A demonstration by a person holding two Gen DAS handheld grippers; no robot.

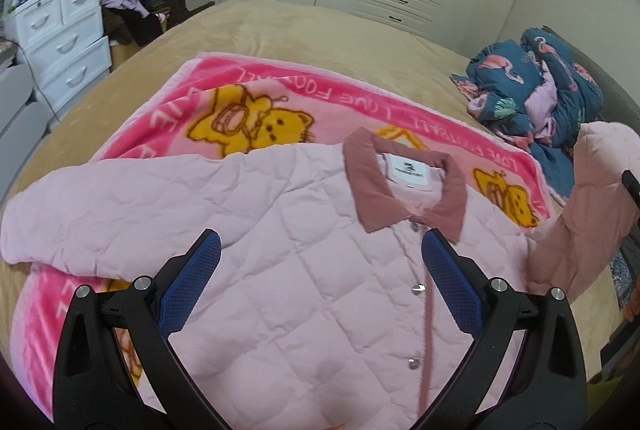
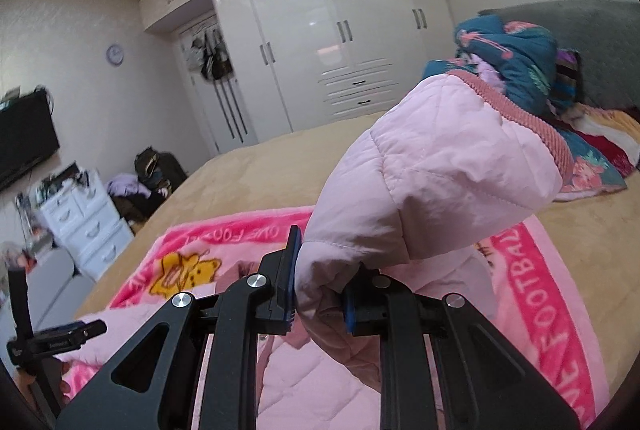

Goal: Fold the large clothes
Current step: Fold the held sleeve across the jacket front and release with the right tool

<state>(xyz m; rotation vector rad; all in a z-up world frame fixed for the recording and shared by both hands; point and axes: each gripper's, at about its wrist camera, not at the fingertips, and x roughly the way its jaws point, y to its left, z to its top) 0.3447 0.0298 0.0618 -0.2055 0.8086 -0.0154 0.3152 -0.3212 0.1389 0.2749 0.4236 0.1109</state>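
A pale pink quilted jacket lies face up on a bright pink cartoon blanket, which is spread over a tan-covered bed; the blanket appears to serve as a clean folding surface; the jacket's dusty-rose collar points away from the viewer and its front is snapped shut, so the body lies flat, ready for folding.

The left hand-held gripper hovers over the jacket's chest with its blue pads spread wide, gripping nothing.

The right hand-held gripper is clamped tight on the jacket's sleeve, which is lifted clear of the bed, its ribbed cuff rising above; probably this raises the sleeve so it can be carried across the body for the first fold.

A crumpled blue flamingo-print quilt sits near the headboard, apart from the jacket.

A white drawer chest stands beside the bed, drawers closed, contents unseen; next to it what may be a box holds heaped clothes.
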